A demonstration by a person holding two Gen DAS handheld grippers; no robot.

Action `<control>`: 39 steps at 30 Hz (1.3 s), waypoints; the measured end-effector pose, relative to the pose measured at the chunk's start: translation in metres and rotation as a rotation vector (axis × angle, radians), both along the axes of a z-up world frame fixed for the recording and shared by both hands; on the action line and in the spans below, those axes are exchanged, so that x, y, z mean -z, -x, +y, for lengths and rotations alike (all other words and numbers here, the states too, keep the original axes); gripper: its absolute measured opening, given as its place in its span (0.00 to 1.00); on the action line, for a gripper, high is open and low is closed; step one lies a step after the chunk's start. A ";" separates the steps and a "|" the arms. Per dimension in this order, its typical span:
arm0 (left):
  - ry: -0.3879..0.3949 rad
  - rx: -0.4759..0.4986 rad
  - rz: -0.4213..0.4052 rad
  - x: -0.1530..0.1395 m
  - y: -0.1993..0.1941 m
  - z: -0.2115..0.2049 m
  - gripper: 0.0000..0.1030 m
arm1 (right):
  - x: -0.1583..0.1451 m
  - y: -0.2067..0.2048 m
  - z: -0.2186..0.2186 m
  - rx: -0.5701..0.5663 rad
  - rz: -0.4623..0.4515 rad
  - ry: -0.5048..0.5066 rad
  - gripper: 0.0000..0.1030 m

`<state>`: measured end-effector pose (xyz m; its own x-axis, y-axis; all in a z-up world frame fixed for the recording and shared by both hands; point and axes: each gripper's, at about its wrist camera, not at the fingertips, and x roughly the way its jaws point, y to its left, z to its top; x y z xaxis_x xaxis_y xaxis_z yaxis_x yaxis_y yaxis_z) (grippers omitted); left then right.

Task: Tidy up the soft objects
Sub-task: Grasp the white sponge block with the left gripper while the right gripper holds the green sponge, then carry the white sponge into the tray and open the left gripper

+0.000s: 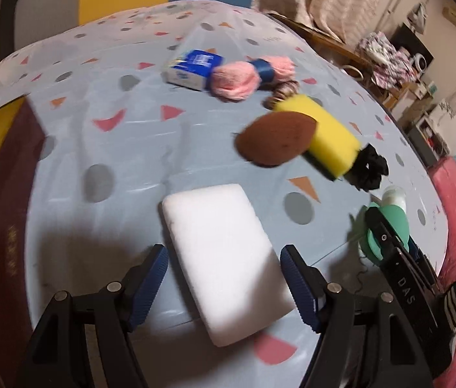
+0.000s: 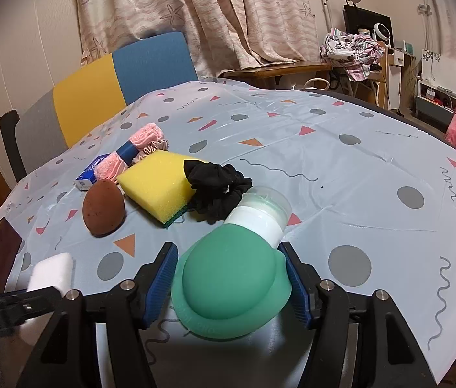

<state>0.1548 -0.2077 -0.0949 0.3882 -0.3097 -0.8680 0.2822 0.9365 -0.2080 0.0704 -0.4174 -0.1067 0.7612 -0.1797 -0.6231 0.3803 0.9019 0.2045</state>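
A: Left gripper (image 1: 224, 278) status?
B: Jaws spread, straddling the white sponge (image 1: 224, 242) lying flat on the tablecloth (image 1: 131, 161); pads clear of both its sides.

A: Right gripper (image 2: 228, 286)?
B: Pads pinch the green silicone bottle (image 2: 231, 284), cap end pointing away.

A: Items beyond?
B: Brown egg-shaped sponge (image 2: 103, 208) beside the yellow sponge (image 2: 160, 184), black scrunchie (image 2: 218, 190) touching it; farther, pink towel roll (image 2: 131, 153) against a blue box (image 2: 90, 171).
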 end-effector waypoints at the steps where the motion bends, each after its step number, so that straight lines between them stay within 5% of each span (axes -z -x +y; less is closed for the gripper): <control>1: 0.026 -0.010 0.003 -0.001 0.001 0.005 0.71 | 0.000 0.000 0.000 0.000 0.002 0.000 0.62; 4: 0.063 -0.021 -0.016 -0.007 0.003 0.010 0.71 | 0.000 0.000 0.000 0.000 0.003 0.001 0.63; 13: -0.098 0.082 -0.090 0.002 0.011 -0.012 0.64 | 0.001 -0.001 0.000 -0.003 0.005 0.003 0.63; 27: 0.129 0.027 -0.149 -0.041 0.033 0.045 0.60 | 0.001 -0.001 0.002 -0.006 0.016 0.018 0.64; 39: 0.175 -0.058 -0.205 -0.082 0.042 0.117 0.60 | 0.002 -0.002 0.003 -0.009 0.027 0.028 0.64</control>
<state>0.1130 -0.0906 -0.0124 0.5713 -0.4201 -0.7050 0.2821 0.9072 -0.3120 0.0723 -0.4144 -0.1092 0.7460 -0.1909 -0.6380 0.3774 0.9105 0.1688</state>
